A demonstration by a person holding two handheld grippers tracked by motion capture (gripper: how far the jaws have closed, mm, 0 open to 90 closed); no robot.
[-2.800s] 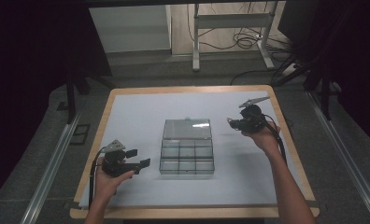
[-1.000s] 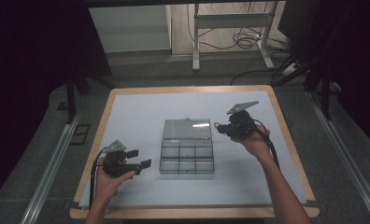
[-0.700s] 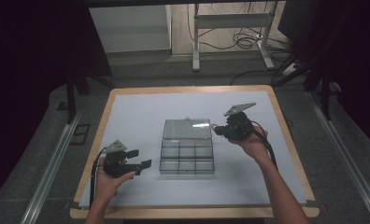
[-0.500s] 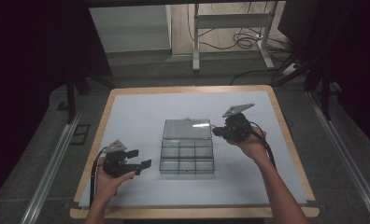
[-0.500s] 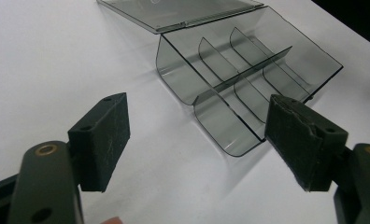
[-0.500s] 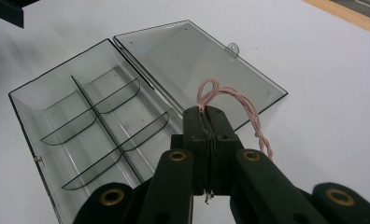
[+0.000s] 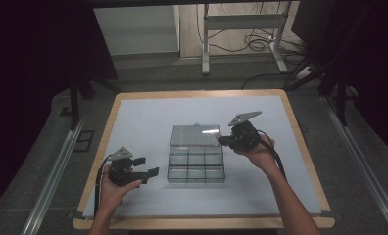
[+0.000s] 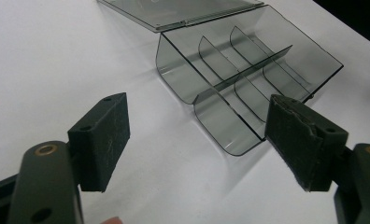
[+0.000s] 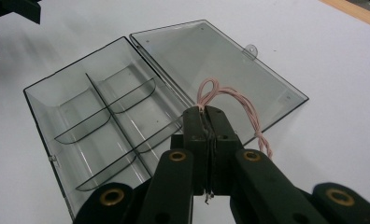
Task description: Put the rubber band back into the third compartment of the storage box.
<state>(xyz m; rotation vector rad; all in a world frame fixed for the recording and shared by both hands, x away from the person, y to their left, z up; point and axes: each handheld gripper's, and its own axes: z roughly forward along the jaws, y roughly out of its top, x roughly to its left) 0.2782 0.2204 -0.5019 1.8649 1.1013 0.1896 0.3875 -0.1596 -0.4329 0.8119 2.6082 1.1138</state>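
A clear grey compartment box (image 7: 196, 165) lies open at the table's middle, its lid (image 7: 197, 135) folded flat behind it. The box's divided tray (image 9: 99, 121) holds nothing, and its lid (image 9: 220, 74) has a small latch tab. My right gripper (image 7: 223, 140) hovers over the lid's right edge, shut on a loop of pink twisted wire (image 9: 230, 100) that hangs over the lid. My left gripper (image 7: 148, 166) stands open on the table left of the box, jaws wide apart, facing the tray (image 8: 248, 88).
The white table top (image 7: 148, 117) has a wooden rim (image 7: 300, 137). Dark floor, metal rails (image 7: 55, 171) and a desk frame with cables (image 7: 246, 29) lie beyond it.
My right gripper has moved left and a little down from the table's right side to the lid's right edge. The left gripper has stayed put.
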